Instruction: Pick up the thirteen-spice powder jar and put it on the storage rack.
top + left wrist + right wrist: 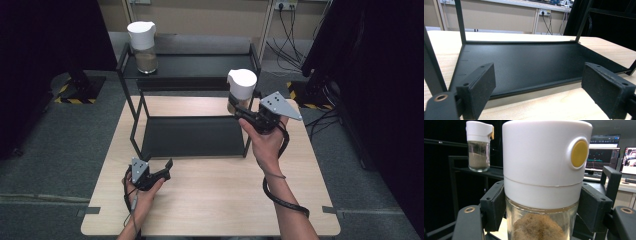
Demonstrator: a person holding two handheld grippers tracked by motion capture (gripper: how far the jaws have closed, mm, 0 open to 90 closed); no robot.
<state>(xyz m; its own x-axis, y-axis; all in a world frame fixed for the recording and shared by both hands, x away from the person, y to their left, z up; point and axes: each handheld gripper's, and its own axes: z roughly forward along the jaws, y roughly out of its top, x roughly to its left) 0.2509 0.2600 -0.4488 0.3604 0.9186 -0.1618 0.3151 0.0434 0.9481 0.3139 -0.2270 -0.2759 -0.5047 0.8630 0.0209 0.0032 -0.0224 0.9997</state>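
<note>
A glass jar point(240, 88) point(541, 182) with a tall white lid and brown powder inside is held in the air beside the black rack's right post. My right gripper point(239, 111) point(541, 212) is shut on its glass body, just below the lid. A second jar point(142, 46) point(478, 146) of the same kind stands on the left of the rack's top shelf point(200, 65). My left gripper point(167, 167) point(537, 92) rests open on the table in front of the rack's bottom shelf point(192, 136) point(524, 62), nothing between its pads.
The black two-level rack stands on the far half of a wooden table point(210, 195). Dark curtains hang at both sides. Cables point(292, 35) run along the floor at the back right. Monitors point(610, 147) glow behind the held jar.
</note>
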